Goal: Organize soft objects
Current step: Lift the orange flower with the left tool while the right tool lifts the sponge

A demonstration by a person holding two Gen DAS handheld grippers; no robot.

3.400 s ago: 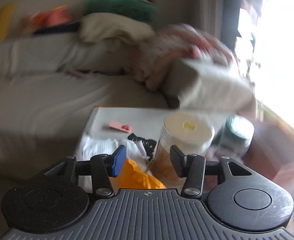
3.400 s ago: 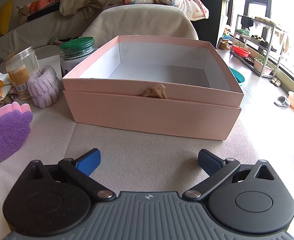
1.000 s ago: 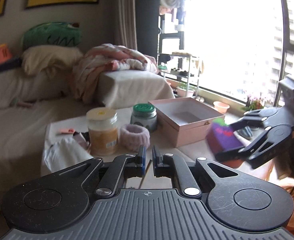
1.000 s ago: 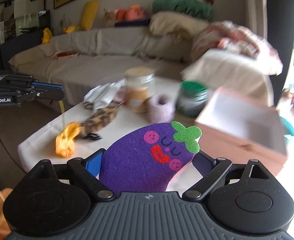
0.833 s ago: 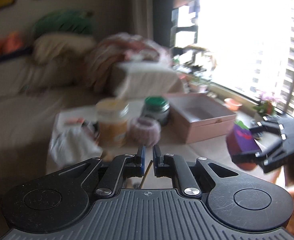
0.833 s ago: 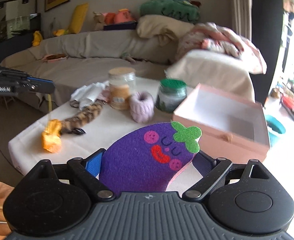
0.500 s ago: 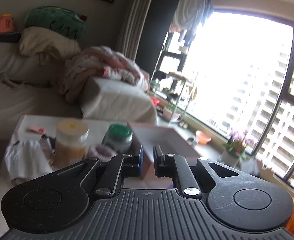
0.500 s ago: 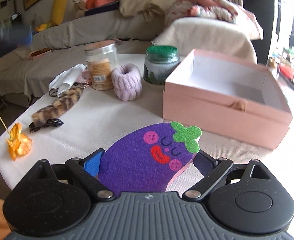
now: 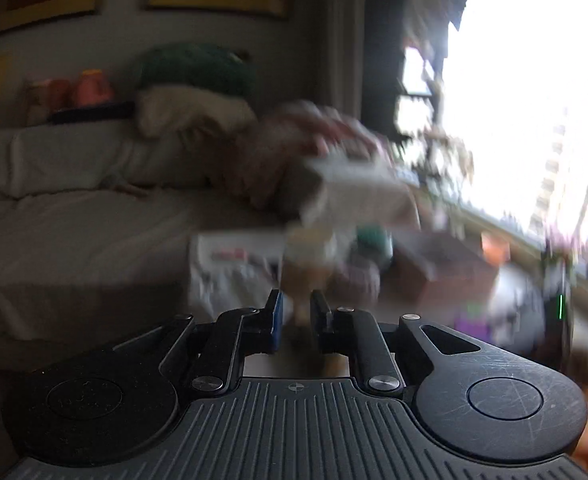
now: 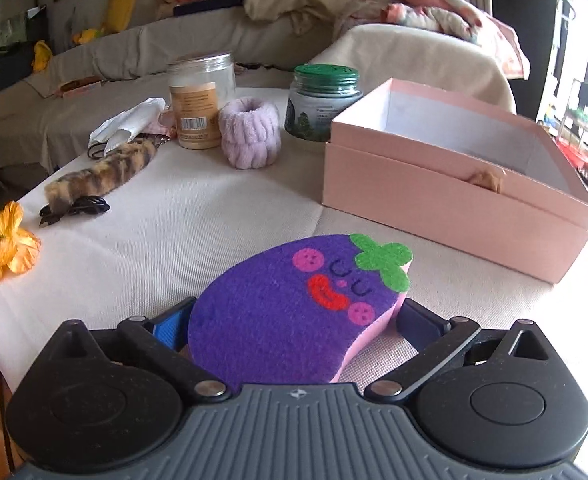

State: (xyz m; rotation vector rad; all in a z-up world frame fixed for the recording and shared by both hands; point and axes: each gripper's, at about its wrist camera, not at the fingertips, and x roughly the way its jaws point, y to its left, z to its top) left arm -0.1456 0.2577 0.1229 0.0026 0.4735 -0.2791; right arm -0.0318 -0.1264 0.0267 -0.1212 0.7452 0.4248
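Between the right gripper's (image 10: 290, 320) part-closed jaws sits a light, squashy purple eggplant-shaped sponge (image 10: 294, 304), pinched at its sides; left gripper (image 9: 296, 318) nearly closed, seemingly empty.

Fuzzy felt eggplant sponge (image 10: 290, 312), matt pink cardboard box (image 10: 446, 196), woven cloth table cover (image 10: 198, 220), plush scrunchie (image 10: 249, 133)

Ahead and left of the camera a clear jar (image 10: 201, 100) with tan contents stands on the cloth-covered table (image 10: 182, 232); a green-lidded jar (image 10: 323, 98) stands ahead to its right. Beyond both runs a sofa (image 10: 142, 52) draped in beige cloth.
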